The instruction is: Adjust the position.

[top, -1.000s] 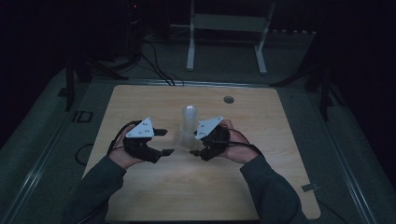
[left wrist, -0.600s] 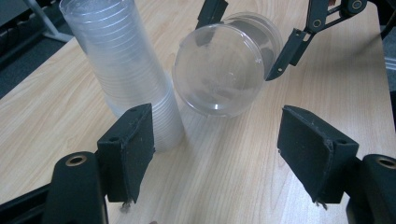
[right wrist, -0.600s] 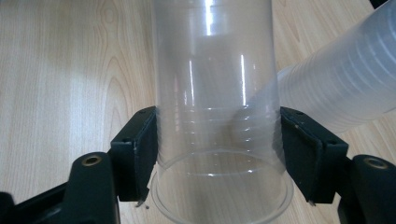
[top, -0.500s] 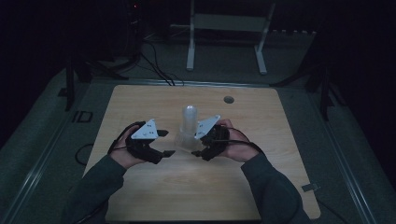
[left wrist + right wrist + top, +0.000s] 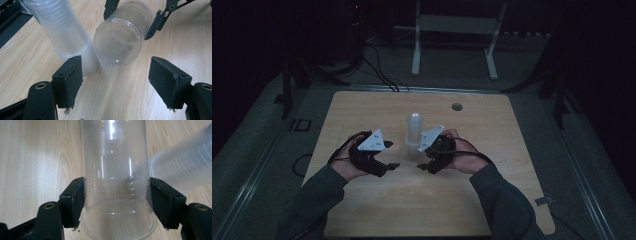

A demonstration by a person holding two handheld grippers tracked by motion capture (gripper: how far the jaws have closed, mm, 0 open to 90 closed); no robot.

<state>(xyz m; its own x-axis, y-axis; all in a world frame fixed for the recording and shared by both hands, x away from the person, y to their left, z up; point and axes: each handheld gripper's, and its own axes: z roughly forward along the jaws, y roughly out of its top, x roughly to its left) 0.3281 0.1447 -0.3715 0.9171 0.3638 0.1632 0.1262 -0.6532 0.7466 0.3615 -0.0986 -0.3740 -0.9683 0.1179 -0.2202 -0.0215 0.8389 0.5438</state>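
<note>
Right claw (image 5: pixel 117 202) pinches a clear plastic cup (image 5: pixel 115 170) near its rim, beside the stack of cups (image 5: pixel 414 131) on the table (image 5: pixel 492 200); probably light, crushable; left claw (image 5: pixel 115 82) spread, empty.

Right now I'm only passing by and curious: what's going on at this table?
A person works with a tool in each hand. The right tool is shut on a single clear cup, held on its side beside an upright stack of cups. The left tool is open, facing the cup's base, gripping nothing.
</note>
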